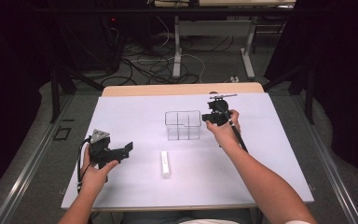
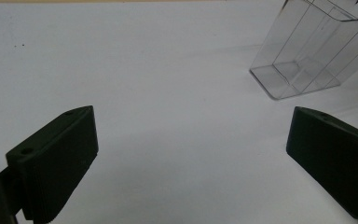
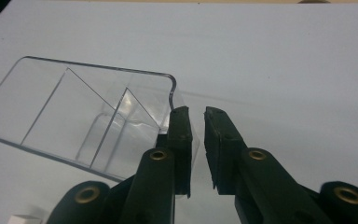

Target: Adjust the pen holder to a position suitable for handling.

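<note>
A clear plastic container (image 1: 182,125) with inner dividers stands mid-table on the white sheet. It also shows in the left gripper view (image 2: 303,56) and the right gripper view (image 3: 84,116). My right gripper (image 1: 213,117) is at the container's right wall. In the right gripper view its jaws (image 3: 198,116) straddle that wall's top corner with a narrow gap, so they are open and not pressing. My left gripper (image 1: 129,148) hovers low at the left, jaws wide open (image 2: 191,140) with nothing between them. A white cylinder (image 1: 166,164) lies in front of the container.
The white sheet (image 1: 270,154) covers most of the wooden table (image 1: 182,88). Behind the table are metal desk legs (image 1: 177,51) and loose cables (image 1: 144,65) on the floor. Dark frame rails run along both sides.
</note>
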Action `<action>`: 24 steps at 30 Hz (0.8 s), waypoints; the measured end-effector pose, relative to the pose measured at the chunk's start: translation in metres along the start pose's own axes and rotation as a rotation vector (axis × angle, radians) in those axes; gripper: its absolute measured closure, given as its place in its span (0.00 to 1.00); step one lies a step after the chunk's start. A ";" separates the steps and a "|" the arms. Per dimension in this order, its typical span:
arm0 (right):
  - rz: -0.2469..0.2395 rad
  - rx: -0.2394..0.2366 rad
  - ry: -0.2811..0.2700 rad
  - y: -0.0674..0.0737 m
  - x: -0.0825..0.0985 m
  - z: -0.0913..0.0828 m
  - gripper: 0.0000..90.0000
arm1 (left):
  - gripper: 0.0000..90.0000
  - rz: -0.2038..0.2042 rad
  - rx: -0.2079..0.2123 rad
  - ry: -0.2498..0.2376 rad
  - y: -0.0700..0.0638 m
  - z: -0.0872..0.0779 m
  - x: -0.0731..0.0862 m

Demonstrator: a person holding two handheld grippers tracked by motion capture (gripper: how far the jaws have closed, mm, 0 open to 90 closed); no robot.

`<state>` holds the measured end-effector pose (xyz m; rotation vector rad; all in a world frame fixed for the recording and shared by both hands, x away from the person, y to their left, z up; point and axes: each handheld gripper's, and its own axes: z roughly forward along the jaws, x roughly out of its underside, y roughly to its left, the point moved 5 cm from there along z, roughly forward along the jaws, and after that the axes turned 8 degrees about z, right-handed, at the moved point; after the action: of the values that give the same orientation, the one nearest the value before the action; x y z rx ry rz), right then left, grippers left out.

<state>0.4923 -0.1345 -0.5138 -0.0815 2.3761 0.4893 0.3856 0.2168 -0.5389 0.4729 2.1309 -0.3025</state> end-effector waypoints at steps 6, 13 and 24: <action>-0.035 -0.042 -0.057 -0.002 0.000 -0.010 0.81 | 0.03 -0.004 0.002 0.002 -0.001 0.001 0.000; -0.100 -0.099 -0.131 -0.004 0.004 -0.023 0.69 | 0.04 -0.017 0.012 0.005 -0.003 0.002 0.000; -0.168 -0.161 -0.190 -0.008 0.017 -0.042 0.55 | 0.05 -0.037 0.020 0.007 -0.004 0.004 -0.001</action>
<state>0.4546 -0.1560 -0.4982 -0.2925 2.1200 0.5792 0.3874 0.2114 -0.5405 0.4471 2.1475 -0.3441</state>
